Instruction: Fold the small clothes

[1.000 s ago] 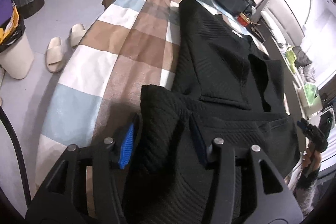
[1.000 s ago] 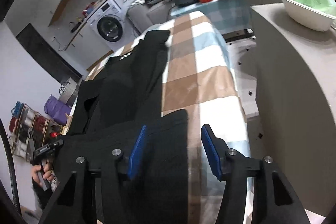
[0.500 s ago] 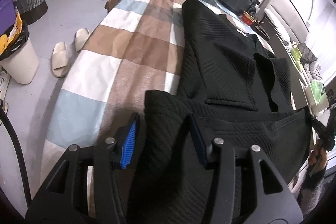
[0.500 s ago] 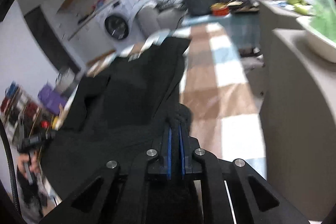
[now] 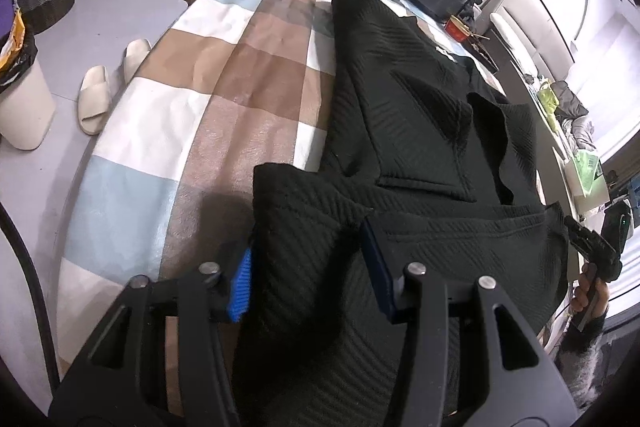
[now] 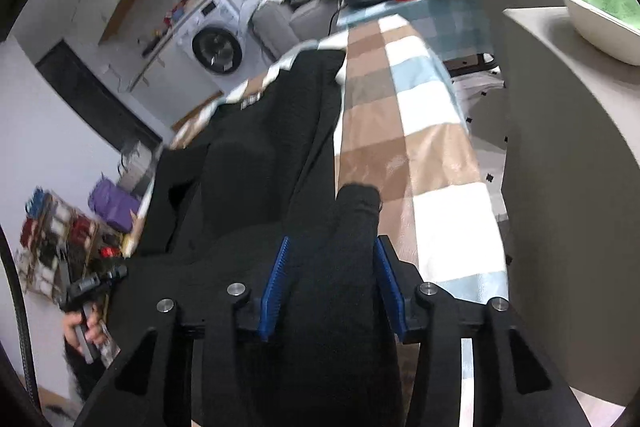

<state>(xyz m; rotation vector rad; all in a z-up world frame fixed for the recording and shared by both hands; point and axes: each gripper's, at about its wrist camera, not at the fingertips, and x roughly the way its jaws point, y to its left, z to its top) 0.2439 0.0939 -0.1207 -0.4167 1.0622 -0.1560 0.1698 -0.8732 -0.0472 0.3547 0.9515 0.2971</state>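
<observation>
1. Between my right gripper [image 6: 332, 283] jaws, which were clamped shut half a second ago, the pads now stand apart with a bunched corner of the black garment [image 6: 256, 163] lying loose between them: I read that as a release.
2. My left gripper [image 5: 308, 267] is unchanged, jaws spread, fabric humped between them, ungrasped.
3. Beyond both jaws, the ribbed knit lies partly folded along the checked tabletop [image 5: 224, 75].
</observation>
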